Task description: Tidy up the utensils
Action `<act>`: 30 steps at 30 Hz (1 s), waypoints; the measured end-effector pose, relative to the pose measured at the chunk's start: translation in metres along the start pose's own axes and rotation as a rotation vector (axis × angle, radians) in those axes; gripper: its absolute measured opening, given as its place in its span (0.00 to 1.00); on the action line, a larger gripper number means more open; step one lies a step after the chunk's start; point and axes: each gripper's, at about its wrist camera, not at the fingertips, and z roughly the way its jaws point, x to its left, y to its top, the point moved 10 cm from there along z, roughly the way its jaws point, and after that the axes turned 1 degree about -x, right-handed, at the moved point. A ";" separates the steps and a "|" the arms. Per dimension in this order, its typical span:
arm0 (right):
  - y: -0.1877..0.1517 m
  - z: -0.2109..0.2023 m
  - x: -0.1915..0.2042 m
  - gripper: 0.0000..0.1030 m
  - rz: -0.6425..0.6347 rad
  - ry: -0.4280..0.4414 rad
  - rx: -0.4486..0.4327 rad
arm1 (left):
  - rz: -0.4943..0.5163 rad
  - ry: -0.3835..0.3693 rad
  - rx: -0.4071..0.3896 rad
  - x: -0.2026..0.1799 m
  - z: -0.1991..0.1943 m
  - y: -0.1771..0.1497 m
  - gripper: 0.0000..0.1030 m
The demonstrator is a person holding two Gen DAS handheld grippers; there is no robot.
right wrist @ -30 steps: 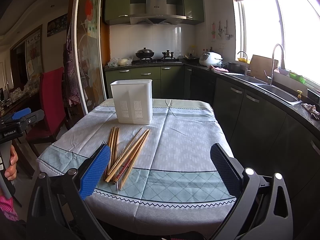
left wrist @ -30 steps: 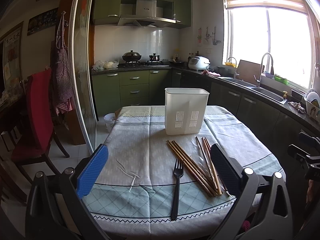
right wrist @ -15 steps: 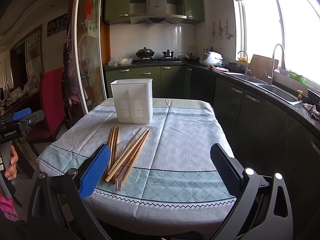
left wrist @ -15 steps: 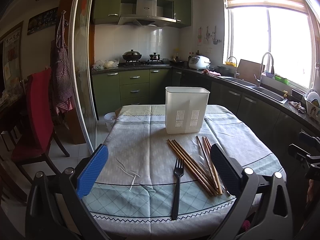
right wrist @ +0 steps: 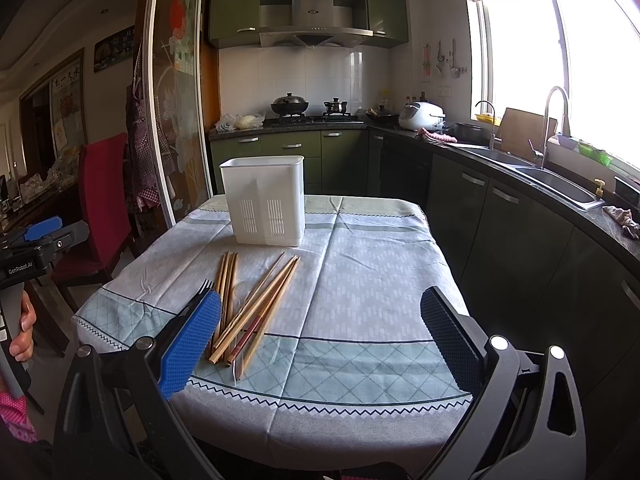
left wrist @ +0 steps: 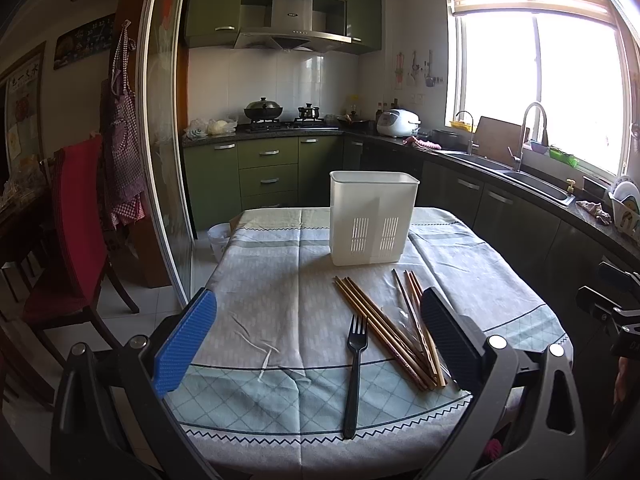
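Hovering spread and empty at the frame's bottom, the left gripper (left wrist: 318,338) and right gripper (right wrist: 320,338) have grasped nothing yet; next, pick the black plastic fork (left wrist: 354,372) or brown wooden chopsticks (left wrist: 384,328) mid-worktop for the white slotted plastic holder (left wrist: 372,220) beyond.

Bare tablecloth (left wrist: 276,280) lies open on my near left. The white holder (left wrist: 372,220) blocks the far middle. Chopsticks (left wrist: 384,328) and a fork (left wrist: 355,372) clutter the near right.

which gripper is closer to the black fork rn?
Left. The left gripper is open with the black fork lying between its fingers; the right gripper, also open, sits off to the fork's right.
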 end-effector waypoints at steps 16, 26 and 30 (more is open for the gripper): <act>-0.021 0.073 -0.026 0.95 0.188 0.177 0.258 | -0.026 -0.121 0.394 -0.017 0.100 -0.033 0.94; -0.017 0.082 -0.043 0.95 0.159 0.137 0.274 | 0.020 -0.199 0.858 -0.046 0.169 -0.104 0.93; -0.018 0.086 -0.046 0.95 0.173 0.140 0.282 | 0.068 -0.248 0.961 -0.071 0.165 -0.116 0.83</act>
